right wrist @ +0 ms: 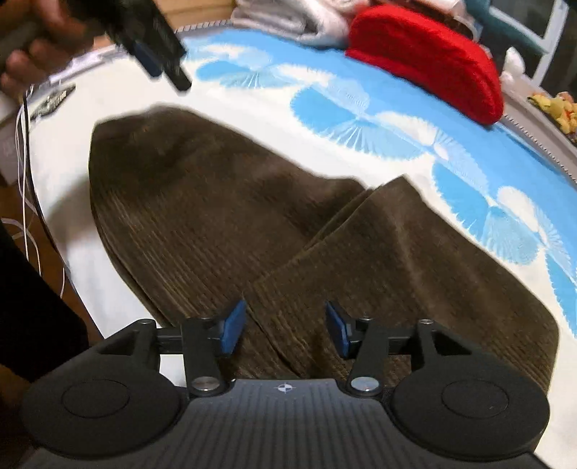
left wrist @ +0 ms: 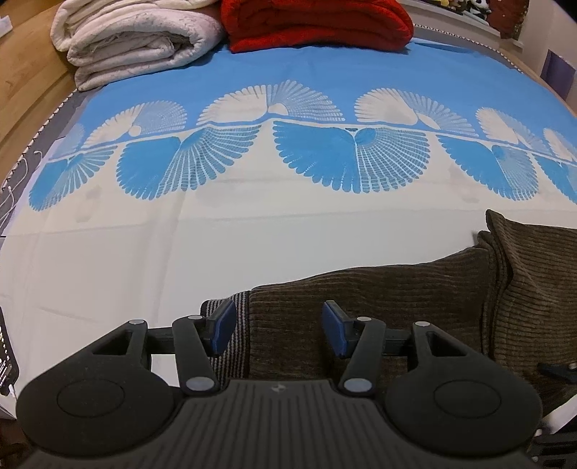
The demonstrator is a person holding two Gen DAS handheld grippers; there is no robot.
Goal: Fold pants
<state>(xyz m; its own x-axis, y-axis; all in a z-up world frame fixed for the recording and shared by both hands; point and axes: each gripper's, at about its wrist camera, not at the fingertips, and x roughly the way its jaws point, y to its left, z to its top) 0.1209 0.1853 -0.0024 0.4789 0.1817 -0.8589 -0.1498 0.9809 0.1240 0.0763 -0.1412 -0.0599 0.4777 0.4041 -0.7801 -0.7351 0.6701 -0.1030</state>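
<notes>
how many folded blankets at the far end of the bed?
2. The white blanket is at the far left; the red blanket sits beside it on its right. More may be hidden beyond the frame edge.

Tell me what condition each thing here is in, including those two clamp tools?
Brown pants: lying on the bed, partly folded, one layer overlapping another.
Bedsheet: spread flat.
Red blanket: folded, at the far end.
White blanket: folded, beside the red one.
Left gripper: jaws open, holding nothing.
Right gripper: jaws open, holding nothing, over the pants.
</notes>
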